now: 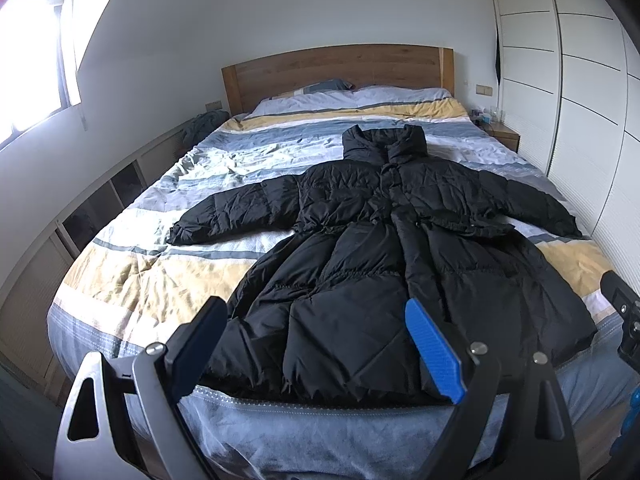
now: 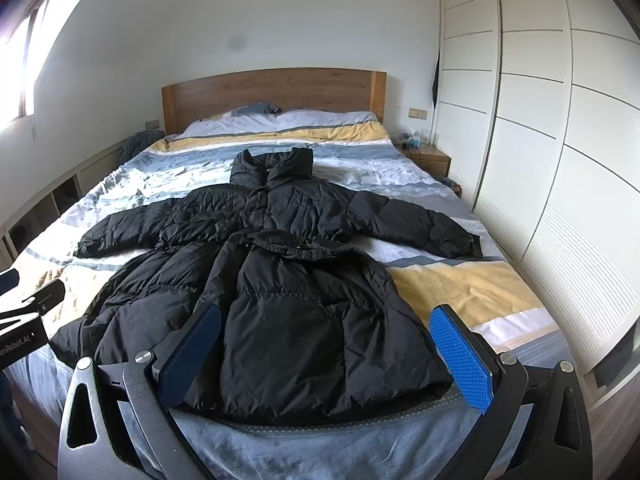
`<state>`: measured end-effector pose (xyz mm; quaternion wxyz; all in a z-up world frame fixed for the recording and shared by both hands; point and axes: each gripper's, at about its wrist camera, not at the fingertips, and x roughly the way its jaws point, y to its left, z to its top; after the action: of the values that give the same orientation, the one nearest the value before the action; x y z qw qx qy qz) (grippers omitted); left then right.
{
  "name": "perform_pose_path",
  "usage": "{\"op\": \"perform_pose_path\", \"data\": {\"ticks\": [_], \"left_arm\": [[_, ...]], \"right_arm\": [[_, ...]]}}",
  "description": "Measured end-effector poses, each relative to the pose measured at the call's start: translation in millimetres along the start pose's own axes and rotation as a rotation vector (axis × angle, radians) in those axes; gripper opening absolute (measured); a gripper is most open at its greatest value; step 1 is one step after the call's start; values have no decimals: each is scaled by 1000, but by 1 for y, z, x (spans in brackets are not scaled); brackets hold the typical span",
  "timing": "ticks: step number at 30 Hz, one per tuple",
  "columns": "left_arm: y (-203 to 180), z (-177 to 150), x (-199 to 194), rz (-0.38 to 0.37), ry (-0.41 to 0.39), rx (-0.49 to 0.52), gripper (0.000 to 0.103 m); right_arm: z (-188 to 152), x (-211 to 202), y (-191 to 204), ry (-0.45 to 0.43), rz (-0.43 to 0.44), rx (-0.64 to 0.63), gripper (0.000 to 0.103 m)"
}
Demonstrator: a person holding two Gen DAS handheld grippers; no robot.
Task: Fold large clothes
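Note:
A long black puffer coat (image 1: 360,248) lies flat and face up on the striped bed (image 1: 152,276), collar toward the headboard, both sleeves spread out to the sides, hem at the foot of the bed. It also shows in the right wrist view (image 2: 280,280). My left gripper (image 1: 316,312) is open and empty, hovering above the hem. My right gripper (image 2: 326,320) is open and empty, also above the hem, further right. Its body shows at the right edge of the left wrist view (image 1: 624,312).
A wooden headboard (image 1: 340,68) and pillows are at the far end. White wardrobe doors (image 2: 560,160) line the right side. A low shelf unit (image 1: 100,200) runs along the left wall under a window. A nightstand (image 2: 432,158) stands at the far right.

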<state>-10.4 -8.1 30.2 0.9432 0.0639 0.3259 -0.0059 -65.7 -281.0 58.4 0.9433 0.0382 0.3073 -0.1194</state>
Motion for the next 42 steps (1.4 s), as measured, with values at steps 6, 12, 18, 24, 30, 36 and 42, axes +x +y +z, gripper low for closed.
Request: {"op": "perform_pose_path", "data": {"ticks": [6,12,18,24,30,36,42], "left_arm": [[1,1,-1,6,4,11,91],[10,0,-3,-9,-17,-38,91],[3,0,16,-32,25,5,91],[4,10,44,-69,32,11,91],[-10,18,79,-76,50,-11,91],[11,25,141,-136,144,-127,91],[51,49,222,-173,163,-293,91]], "right_arm": [[1,-3,-1,-7,-4,-1,103],[1,-3,1,-14,-4,-13,103],[-2,18,4,16,1,-23,103],[-2,46,9,47,0,-27,102],[5,73,9,62,3,-16,102],[17,115,14,77,18,-13,102],[37,178,17,83,36,-20,102]]}}
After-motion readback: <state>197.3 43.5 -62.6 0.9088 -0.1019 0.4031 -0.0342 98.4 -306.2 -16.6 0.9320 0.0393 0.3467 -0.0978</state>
